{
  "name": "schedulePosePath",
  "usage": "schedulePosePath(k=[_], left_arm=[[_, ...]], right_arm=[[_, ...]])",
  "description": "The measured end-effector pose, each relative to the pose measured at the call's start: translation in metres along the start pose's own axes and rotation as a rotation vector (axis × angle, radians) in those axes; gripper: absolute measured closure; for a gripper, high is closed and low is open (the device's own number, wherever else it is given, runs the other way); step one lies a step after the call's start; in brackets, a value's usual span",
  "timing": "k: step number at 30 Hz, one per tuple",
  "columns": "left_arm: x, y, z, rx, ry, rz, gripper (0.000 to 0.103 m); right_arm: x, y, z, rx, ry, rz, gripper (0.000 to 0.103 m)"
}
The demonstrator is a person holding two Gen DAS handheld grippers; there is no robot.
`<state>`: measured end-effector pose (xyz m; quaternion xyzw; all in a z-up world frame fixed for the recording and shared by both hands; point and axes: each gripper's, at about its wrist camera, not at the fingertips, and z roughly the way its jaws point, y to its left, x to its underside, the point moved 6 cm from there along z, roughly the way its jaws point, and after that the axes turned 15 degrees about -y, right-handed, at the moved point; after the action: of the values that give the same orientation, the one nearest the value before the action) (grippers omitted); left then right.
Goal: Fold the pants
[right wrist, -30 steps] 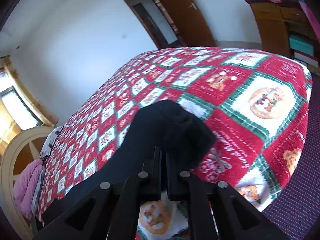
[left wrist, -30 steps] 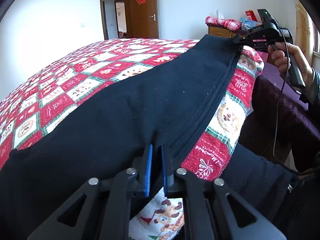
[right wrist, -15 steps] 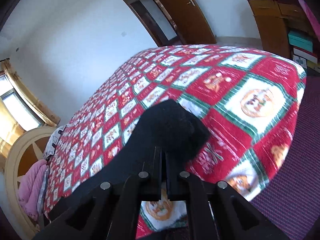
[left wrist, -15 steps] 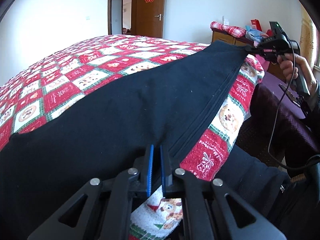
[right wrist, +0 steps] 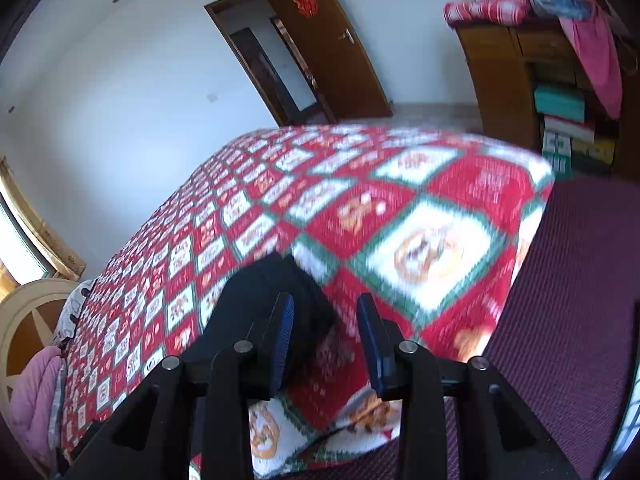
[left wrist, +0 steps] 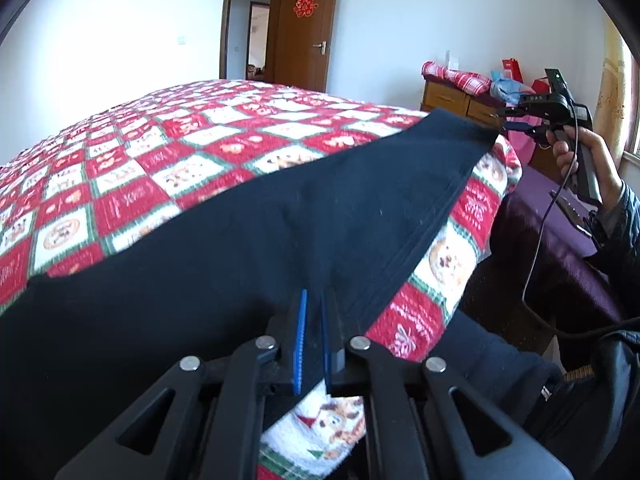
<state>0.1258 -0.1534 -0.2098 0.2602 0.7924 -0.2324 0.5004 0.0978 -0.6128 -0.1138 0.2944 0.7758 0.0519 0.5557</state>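
While the dark navy soft-knit pants (left wrist: 248,248) lie spread along the near edge of the red-and-white checked quilt (left wrist: 160,152), only one tool has a grip on them.
Cloth judged light, limp, non-slip; it would sag between grips, so best taken at the hems or the waistband corners. Left gripper (left wrist: 314,336): blue pads nearly closed, pinching a near fold of the pants. Right gripper (right wrist: 325,336): fingers spread wide, holding nothing, poised just beside the far right end of the pants (right wrist: 272,292); contact there is blurred, cannot tell.
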Motion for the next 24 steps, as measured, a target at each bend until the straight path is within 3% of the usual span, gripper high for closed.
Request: schedulePosePath(k=[4,8,11,12,13,17,20,21,24], left_arm=[[-0.007,0.003,0.013,-0.003,0.015,0.020,0.090],[0.002,0.006,0.027,-0.016,0.047,0.016,0.068],[0.010,0.004,0.029,-0.018,0.051,0.021,0.066],[0.010,0.003,0.028,-0.013,0.047,0.025,0.064],[0.010,0.002,0.028,-0.009,0.046,0.026,0.063],[0.011,0.004,0.031,-0.007,0.041,0.022,0.062],[0.011,0.002,0.032,-0.002,0.030,0.015,0.057],[0.012,0.001,0.033,-0.004,0.029,0.021,0.056],[0.013,-0.003,0.033,-0.010,0.031,0.049,0.052]], right_arm=[[-0.022,0.020,0.018,-0.058,0.018,0.001,0.068],[-0.011,0.046,0.067,-0.099,0.188,-0.041,0.068],[0.012,0.046,0.103,-0.092,0.313,-0.026,0.068],[0.020,0.048,0.113,-0.102,0.337,-0.030,0.082],[0.023,0.050,0.116,-0.110,0.338,-0.043,0.097],[0.015,0.071,0.094,-0.228,0.213,-0.096,0.099],[-0.006,0.082,0.070,-0.274,0.060,-0.158,0.099],[-0.012,0.082,0.067,-0.274,0.011,-0.161,0.099],[-0.004,0.067,0.088,-0.137,0.032,-0.212,0.099]])
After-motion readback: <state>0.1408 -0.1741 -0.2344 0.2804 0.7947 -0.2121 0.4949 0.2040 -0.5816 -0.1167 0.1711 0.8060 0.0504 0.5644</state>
